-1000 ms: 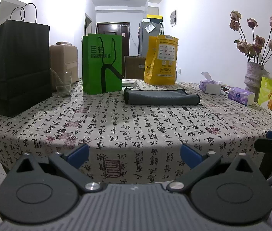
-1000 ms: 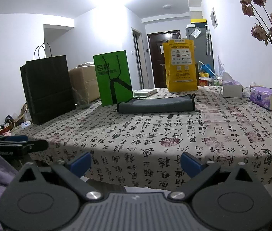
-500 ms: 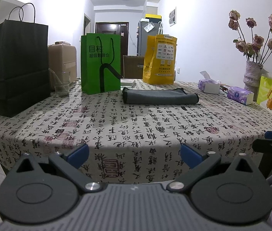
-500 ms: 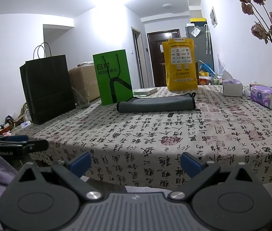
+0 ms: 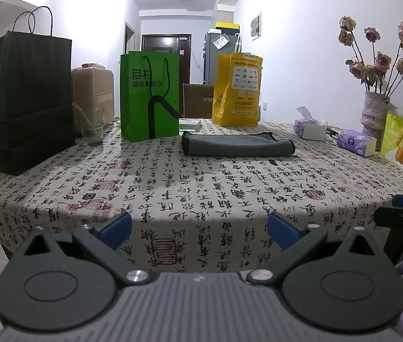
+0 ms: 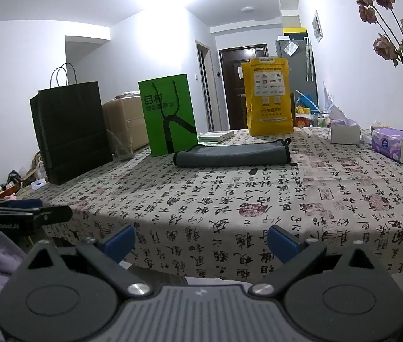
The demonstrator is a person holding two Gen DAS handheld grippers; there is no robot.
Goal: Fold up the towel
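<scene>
A grey towel [image 5: 237, 146] lies folded into a long flat strip at the far middle of the table, in front of the green and yellow bags; it also shows in the right wrist view [image 6: 232, 155]. My left gripper [image 5: 198, 229] is open and empty, held off the table's near edge, far from the towel. My right gripper [image 6: 201, 240] is open and empty too, at the near edge to the right of the left one. Each gripper shows at the edge of the other's view: the right one [image 5: 400, 213], the left one [image 6: 24, 213].
The table [image 5: 201, 188] has a calligraphy-print cloth. At the back stand a black paper bag [image 5: 27, 99], a glass [image 5: 91, 128], a green bag [image 5: 150, 97] and a yellow bag [image 5: 237, 89]. At the right are tissue packs [image 5: 356, 142], a snack box [image 5: 402, 142] and a vase of flowers [image 5: 373, 108].
Both grippers have drifted slightly while staying open at the near table edge. The towel has not moved.
</scene>
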